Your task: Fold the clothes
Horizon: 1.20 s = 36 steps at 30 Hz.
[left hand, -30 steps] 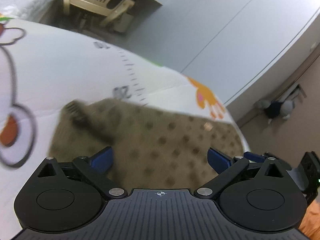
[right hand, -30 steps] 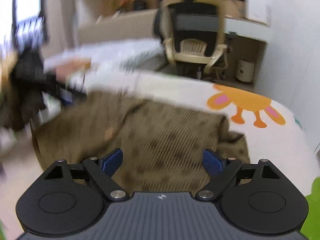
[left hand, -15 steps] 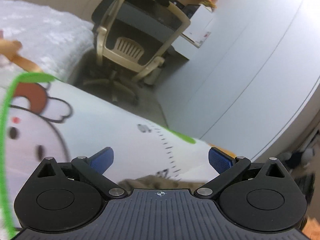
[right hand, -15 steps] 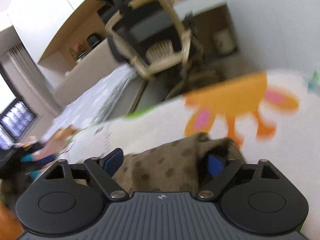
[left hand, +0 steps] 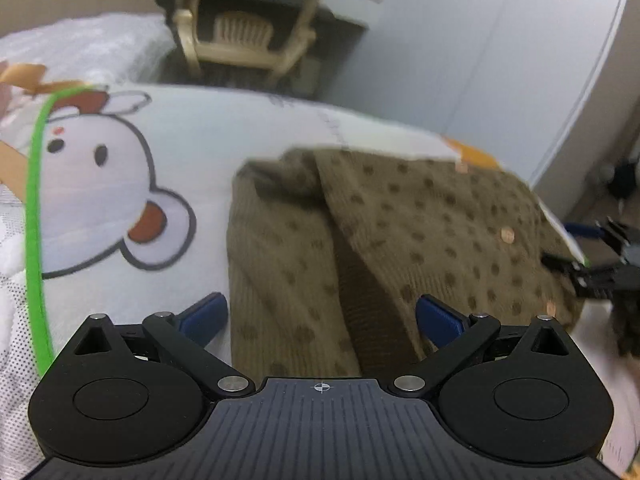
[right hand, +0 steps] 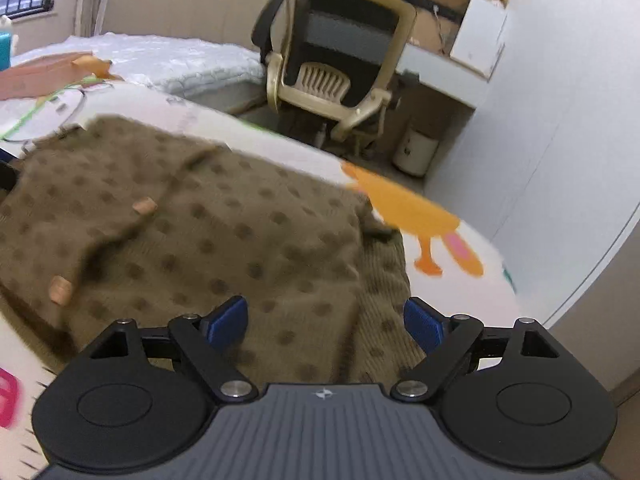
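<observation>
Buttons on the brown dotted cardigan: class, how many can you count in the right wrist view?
2. One button sits near the middle of the cardigan; the other button is lower left, near its edge. Folds may hide more.

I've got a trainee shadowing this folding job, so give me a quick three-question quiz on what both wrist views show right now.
1. True or false: the left gripper is clamped on the brown dotted cardigan.
2. Multiple choice: in the right wrist view, what stands beyond the cartoon-print mat? A) a ladder B) a beige office chair C) a bicycle
3. Fill in: the cardigan's buttons are ____ in colour.

Key:
1. False; its blue fingers are spread, with the cloth lying loose between them. The right gripper is spread too.
2. B
3. Pinkish tan
</observation>
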Tool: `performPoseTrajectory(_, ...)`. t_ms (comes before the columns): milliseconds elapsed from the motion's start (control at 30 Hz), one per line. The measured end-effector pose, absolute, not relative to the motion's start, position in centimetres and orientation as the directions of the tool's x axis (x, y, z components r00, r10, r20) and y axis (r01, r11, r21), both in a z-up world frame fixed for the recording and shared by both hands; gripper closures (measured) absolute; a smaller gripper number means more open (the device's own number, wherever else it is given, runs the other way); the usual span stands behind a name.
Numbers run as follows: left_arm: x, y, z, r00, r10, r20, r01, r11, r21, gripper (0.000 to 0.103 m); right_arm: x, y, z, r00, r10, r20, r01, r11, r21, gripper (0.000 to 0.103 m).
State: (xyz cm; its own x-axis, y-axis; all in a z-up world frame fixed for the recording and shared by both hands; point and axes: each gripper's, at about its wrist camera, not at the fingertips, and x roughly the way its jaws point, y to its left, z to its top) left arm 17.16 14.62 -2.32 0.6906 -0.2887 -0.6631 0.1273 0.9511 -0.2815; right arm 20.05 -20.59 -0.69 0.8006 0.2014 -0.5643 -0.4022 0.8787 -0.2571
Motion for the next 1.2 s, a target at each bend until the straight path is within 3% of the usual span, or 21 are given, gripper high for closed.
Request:
performPoseTrajectory(67, 17.3, 14.8, -2.0, 0.689, -0.302, -0.659, 0.118, 0.944, -0.309, 0.051, 18.8, -18.6, 0.6, 0.789, 0.293, -0.54, -0.472, 0.852, -0.228, 0.017)
performPoseTrajectory(133, 17.6, 14.8, -1.4, 0.672, -0.353, -0.651, 0.119, 0.919, -0.375, 0.078, 17.4, -15.8, 1.3, 0.743, 0.397, -0.539, -0.572, 0.795, -0.204, 0.016)
performPoseTrajectory(167, 17.6, 14.6, -0.9, 0.67, -0.364, -0.647, 0.118, 0.913, -0.391, 0.082, 16.7, -14.2, 1.4, 0.713, 0.444, -0.543, -0.621, 0.759, -0.195, 0.016)
performPoseTrajectory(367, 17.6, 13.8, 0.9, 0.672, -0.381, -0.635, 0.11, 0.899, -0.424, 0.082, 13.7, -4.9, -1.1, 0.545, 0.591, -0.594, -0.803, 0.571, -0.169, 0.016)
performPoseTrajectory(600, 17.6, 14.3, 0.5, 0.668, -0.384, -0.637, 0.076, 0.887, -0.456, 0.08, 14.2, -2.1, -2.8, 0.555, 0.558, -0.617, -0.796, 0.572, -0.198, 0.016)
performPoseTrajectory(867, 18.1, 13.7, 0.6, 0.658, -0.414, -0.629, 0.065, 0.863, -0.501, 0.069, 13.9, -0.7, -3.4, 0.569, 0.551, -0.611, -0.791, 0.57, -0.223, 0.014)
performPoseTrajectory(900, 18.0, 13.8, 0.8, 0.662, -0.415, -0.624, 0.065, 0.861, -0.504, 0.068, 14.1, -1.0, -3.4, 0.566, 0.555, -0.609, -0.789, 0.58, -0.205, 0.019)
performPoseTrajectory(1000, 17.7, 14.9, 1.3, 0.683, -0.414, -0.601, 0.052, 0.849, -0.525, 0.057, 15.4, -2.8, -2.8, 0.552, 0.573, -0.606, -0.768, 0.632, -0.102, 0.047)
performPoseTrajectory(1033, 17.6, 15.3, 1.4, 0.693, -0.408, -0.594, 0.043, 0.846, -0.531, 0.05, 16.0, -3.6, -2.5, 0.54, 0.584, -0.606, -0.76, 0.648, -0.053, 0.053)
performPoseTrajectory(1133, 17.6, 16.6, 1.7, 0.721, -0.376, -0.582, -0.002, 0.838, -0.545, 0.032, 17.3, -5.7, -1.9, 0.499, 0.623, -0.602, -0.734, 0.674, 0.088, 0.055)
performPoseTrajectory(1200, 17.9, 17.2, 1.2, 0.717, -0.368, -0.593, -0.035, 0.829, -0.558, 0.028, 17.2, -6.5, -2.0, 0.495, 0.631, -0.598, -0.731, 0.674, 0.106, 0.056)
